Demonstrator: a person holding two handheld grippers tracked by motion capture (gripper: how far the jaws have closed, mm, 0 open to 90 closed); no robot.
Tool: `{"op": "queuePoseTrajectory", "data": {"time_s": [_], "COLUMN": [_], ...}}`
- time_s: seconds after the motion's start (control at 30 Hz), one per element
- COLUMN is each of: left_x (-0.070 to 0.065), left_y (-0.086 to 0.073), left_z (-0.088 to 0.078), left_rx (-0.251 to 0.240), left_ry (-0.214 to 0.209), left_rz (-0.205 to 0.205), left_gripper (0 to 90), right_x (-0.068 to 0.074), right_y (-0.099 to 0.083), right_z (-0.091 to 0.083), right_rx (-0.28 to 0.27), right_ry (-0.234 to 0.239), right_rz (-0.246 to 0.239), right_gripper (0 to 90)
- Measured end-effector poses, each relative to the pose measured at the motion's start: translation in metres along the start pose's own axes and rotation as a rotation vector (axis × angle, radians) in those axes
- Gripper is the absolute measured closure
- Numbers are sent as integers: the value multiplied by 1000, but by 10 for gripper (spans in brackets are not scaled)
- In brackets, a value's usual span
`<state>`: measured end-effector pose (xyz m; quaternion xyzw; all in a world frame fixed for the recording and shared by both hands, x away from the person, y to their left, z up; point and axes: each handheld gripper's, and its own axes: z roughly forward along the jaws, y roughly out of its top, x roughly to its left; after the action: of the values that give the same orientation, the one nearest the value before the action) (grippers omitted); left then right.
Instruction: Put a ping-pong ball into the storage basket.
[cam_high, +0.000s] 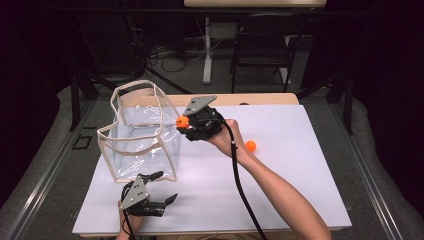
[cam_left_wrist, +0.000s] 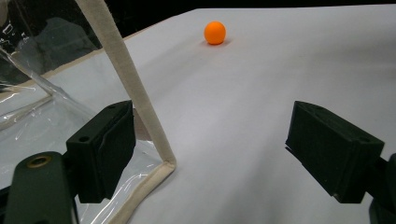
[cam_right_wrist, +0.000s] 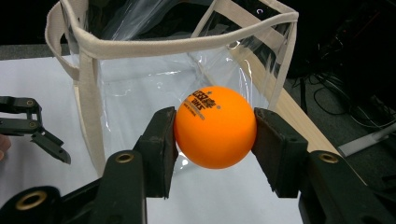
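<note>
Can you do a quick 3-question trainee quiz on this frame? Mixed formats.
1. True or false: the right gripper is shut on an orange ball.
2. Multiple choice: where is the second orange ball? A) inside the clear bag B) on the white table surface C) between the left gripper's jaws
3. Fill in: the left gripper has its jaws ____, with the bag's near corner edge between them.

Key
1. True; both pads press its sides, in front of the bag.
2. B; it lies near the person's right forearm.
3. Open.

Matt orange ball (cam_right_wrist: 215, 127), glossy clear-plastic bag (cam_right_wrist: 154, 79)
</note>
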<state>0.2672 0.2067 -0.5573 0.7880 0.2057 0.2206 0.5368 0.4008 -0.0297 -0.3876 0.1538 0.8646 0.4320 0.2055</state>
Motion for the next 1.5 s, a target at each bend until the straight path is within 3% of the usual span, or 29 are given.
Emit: {"op": "queuePoseTrajectory", "data": {"time_s": [1.5], "left_x": [0], "left_y": [0], "left_z": [0], "left_rx": [-2], "left_ry": [-2], "left_rz": [-1], "left_gripper": [157], "right_x": [-9], "right_y": [22], "right_z": [7], "right_rx": [-5], "right_ry": [-10], "right_rz": [-10], "right_gripper": [508]}}
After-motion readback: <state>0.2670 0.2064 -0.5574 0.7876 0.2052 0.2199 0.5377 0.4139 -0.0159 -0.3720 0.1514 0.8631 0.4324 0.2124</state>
